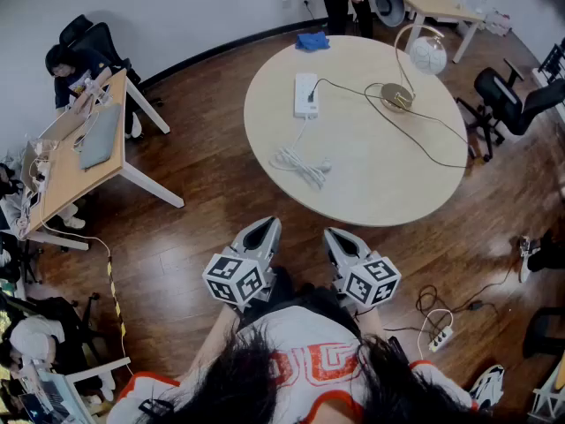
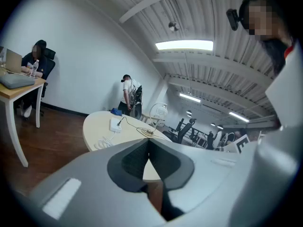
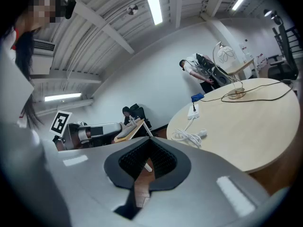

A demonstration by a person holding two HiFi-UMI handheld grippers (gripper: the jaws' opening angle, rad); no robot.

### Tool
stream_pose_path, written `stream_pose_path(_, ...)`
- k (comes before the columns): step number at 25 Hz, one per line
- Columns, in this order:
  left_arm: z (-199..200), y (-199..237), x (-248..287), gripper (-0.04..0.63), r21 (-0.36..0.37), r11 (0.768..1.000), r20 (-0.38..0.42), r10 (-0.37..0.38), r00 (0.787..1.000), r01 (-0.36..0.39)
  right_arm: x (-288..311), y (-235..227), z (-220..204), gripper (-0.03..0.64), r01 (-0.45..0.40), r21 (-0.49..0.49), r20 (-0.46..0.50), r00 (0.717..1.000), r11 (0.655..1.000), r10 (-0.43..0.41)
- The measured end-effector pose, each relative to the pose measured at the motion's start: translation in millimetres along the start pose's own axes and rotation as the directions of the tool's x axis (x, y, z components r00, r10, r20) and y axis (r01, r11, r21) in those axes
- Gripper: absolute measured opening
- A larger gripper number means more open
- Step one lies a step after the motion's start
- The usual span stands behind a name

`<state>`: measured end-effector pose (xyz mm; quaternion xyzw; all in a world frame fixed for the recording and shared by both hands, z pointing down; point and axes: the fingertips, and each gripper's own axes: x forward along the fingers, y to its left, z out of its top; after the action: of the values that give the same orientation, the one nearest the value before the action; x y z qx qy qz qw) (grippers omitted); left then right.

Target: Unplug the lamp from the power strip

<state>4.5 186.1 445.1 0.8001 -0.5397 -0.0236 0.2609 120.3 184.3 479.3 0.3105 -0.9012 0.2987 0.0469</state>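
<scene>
A: Lamp [image 1: 427,55]: far side of tabletop [image 1: 371,179], plugged into power strip [image 1: 305,94] nearby.

B: Left tongs [image 1: 262,229], right tongs [image 1: 339,238]: both closed, empty, near our body; we judge the approach unstarted.

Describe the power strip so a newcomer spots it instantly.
Find the round beige table on the wooden floor. On its left part in the head view lies a white power strip. Unlike the blue cloth beyond it, a black cable is plugged into it and runs to the lamp, and a white cord trails from it.
</scene>
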Motion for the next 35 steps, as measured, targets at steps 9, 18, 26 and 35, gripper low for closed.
stream_pose_path(9,17,29,31,0.002,0.011,1.000,0.009,-0.002,1.000,0.002,31,-15,23,0.002,0.011,-0.017,0.013,1.000,1.000,-0.011)
stream_pose_path(18,65,82,105,0.002,0.007,0.995,-0.018,-0.099,0.995,0.099,103,-49,85,0.002,0.085,-0.017,0.042,0.996,0.996,-0.084)
stream_pose_path(26,97,139,166,0.002,0.006,0.976,-0.091,-0.214,0.973,0.216,158,-64,138,0.002,0.188,0.007,0.111,0.976,0.982,-0.188)
stream_pose_path(35,107,176,272,0.002,0.022,0.970,-0.148,-0.238,0.960,0.243,157,-100,139,0.002,0.310,0.063,0.061,0.947,0.949,-0.314)
